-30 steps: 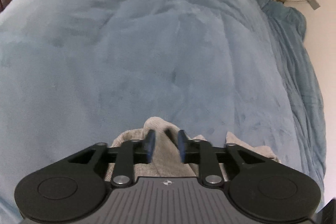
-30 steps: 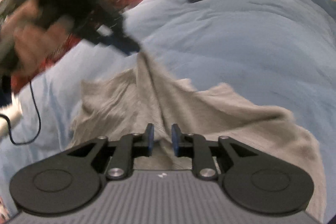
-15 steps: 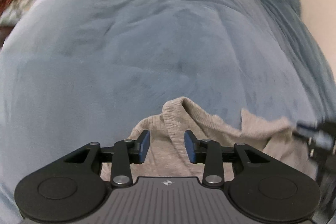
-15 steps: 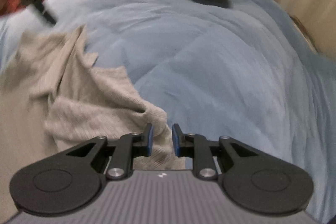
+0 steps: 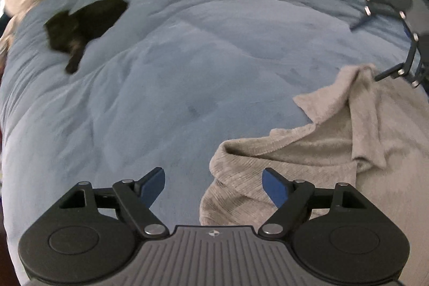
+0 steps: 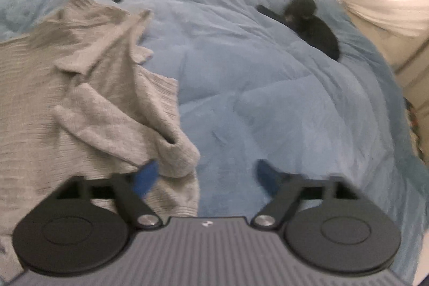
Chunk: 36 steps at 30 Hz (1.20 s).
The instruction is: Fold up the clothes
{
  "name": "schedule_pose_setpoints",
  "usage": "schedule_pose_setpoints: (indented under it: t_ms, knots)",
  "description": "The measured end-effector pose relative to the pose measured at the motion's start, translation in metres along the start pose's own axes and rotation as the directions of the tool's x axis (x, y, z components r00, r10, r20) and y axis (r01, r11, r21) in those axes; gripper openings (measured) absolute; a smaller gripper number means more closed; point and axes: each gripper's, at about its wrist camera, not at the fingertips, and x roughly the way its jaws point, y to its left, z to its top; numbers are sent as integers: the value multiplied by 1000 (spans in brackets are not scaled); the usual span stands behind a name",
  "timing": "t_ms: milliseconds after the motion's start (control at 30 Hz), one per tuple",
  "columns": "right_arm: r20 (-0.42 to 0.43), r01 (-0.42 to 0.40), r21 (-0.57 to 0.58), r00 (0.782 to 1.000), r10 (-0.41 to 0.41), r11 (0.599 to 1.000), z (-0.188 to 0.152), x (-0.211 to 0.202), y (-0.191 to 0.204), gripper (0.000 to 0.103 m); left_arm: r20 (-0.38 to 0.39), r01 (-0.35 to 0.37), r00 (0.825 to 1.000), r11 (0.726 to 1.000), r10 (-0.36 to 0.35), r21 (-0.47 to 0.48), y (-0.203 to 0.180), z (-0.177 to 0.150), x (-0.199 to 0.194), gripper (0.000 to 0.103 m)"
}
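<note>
Grey ribbed knit sweater (image 5: 316, 162) lies rumpled on blue plush bedspread (image 5: 187, 71); left gripper (image 5: 213, 185) and right gripper (image 6: 206, 176) are opening, empty. Bunched sleeves risk a crooked fold.

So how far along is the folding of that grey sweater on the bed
Barely started. Done: the grey sweater is down on the blue comforter, but rumpled, with edges flipped over. In hand: nothing; the left tool and right tool are both opening, and neither is pinching the cloth. Left: smoothing it flat and making every fold. A black cat lies farther off.
</note>
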Motion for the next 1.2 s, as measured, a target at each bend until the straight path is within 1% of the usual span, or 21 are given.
schedule_pose_setpoints:
  t_ms: [67,133,200,233,267,333,367,400,433,467,533,567,667,700,733,800,833,900,1000,1100,1200]
  knots:
    - [-11,-19,-53,1000,19,998,2,2,1,102,0,3,1000,997,-3,82,-5,5,3,79]
    - [-24,-49,-81,999,47,996,5,5,0,102,-7,12,1000,985,-11,171,-11,11,8,78]
    - [-23,-78,-49,997,77,996,9,10,-4,102,-24,38,999,967,-33,250,-16,15,13,70]
    - [-17,-85,-31,996,85,996,11,11,-5,102,-34,55,998,957,-47,286,-18,17,15,65]
    - [-29,-88,-17,996,88,996,14,13,-6,102,-39,64,998,943,-54,326,-20,17,17,62]
    - [-42,-113,-3,993,113,994,17,16,-6,102,-46,65,998,912,-51,405,-23,14,24,62]
    - [-37,-120,-19,992,119,993,18,17,-4,102,-61,64,997,898,-41,435,-24,12,28,60]
    - [-37,-106,-49,994,104,993,19,18,0,100,-75,62,997,886,-31,460,-23,10,32,57]
    - [-41,-94,-78,995,91,993,18,20,2,89,-86,58,996,874,-19,482,-23,8,35,50]
    - [-44,-83,-106,996,79,991,18,22,3,82,-95,55,995,865,-9,498,-22,7,37,46]
    - [-58,-94,-129,995,87,987,16,26,3,41,-98,49,995,859,1,510,-19,5,39,45]
    - [-65,-100,-139,994,92,985,15,28,2,37,-97,50,995,857,0,514,-18,5,40,45]
    - [-78,-112,-202,992,98,973,11,35,5,37,-101,69,995,841,-18,537,-19,4,42,45]
    - [-79,-123,-214,991,108,969,11,35,5,32,-102,76,995,833,-24,548,-20,4,42,45]
    - [-84,-135,-216,989,119,967,11,36,5,16,-103,81,994,824,-28,561,-21,4,43,46]
    - [-99,-160,-215,985,142,963,13,37,5,11,-105,86,994,809,-30,582,-23,4,47,46]
    - [-103,-168,-217,983,149,961,14,36,6,9,-106,89,994,806,-33,585,-23,5,49,46]
    - [-110,-180,-221,981,159,959,15,34,7,9,-108,95,993,812,-40,576,-24,9,53,49]
    - [-120,-188,-215,979,165,958,13,31,7,9,-104,99,993,822,-49,562,-21,13,56,49]
    - [-124,-194,-203,977,171,960,13,28,5,9,-101,105,993,837,-60,537,-19,14,54,49]
    - [-124,-196,-202,977,173,960,14,25,3,9,-94,101,994,828,-59,551,-22,12,48,49]
